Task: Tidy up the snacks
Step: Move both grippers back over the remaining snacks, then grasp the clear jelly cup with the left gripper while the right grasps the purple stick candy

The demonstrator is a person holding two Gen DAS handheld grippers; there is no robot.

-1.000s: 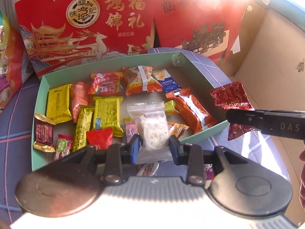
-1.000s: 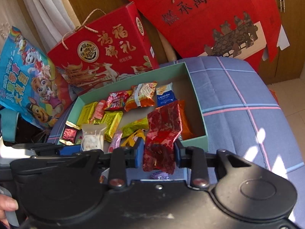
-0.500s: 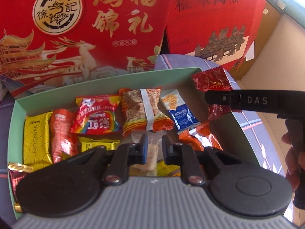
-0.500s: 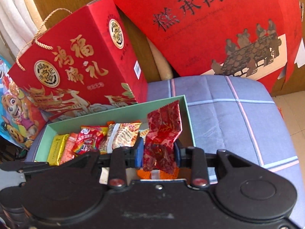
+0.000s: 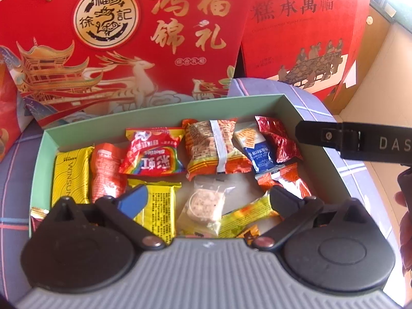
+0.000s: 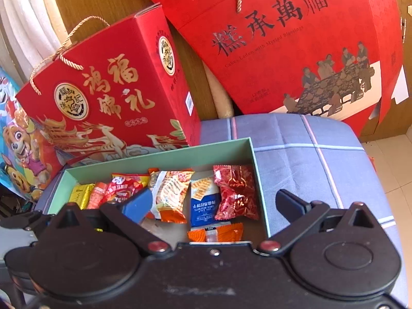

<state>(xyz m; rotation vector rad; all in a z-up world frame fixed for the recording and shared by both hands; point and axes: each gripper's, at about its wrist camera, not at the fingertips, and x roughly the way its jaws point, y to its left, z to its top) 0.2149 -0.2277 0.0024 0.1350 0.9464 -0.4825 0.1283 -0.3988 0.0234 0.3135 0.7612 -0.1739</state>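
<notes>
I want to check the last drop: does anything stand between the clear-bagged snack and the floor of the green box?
Partly. The clear-bagged snack lies inside the green box, under the left gripper with its jaws wide open. Its lower edge rests on a yellow packet, not flat on the floor.

Bright daylight, strong fisheye bend, mild softness

Sun enters from the upper right in the left wrist view, bleaching the wall there and washing the red bags with a pale haze. The box interior is evenly lit, with soft shadows under the wrappers. Straight edges bow toward the frame corners, which go black. Print on the snacks reads slightly soft.
</notes>
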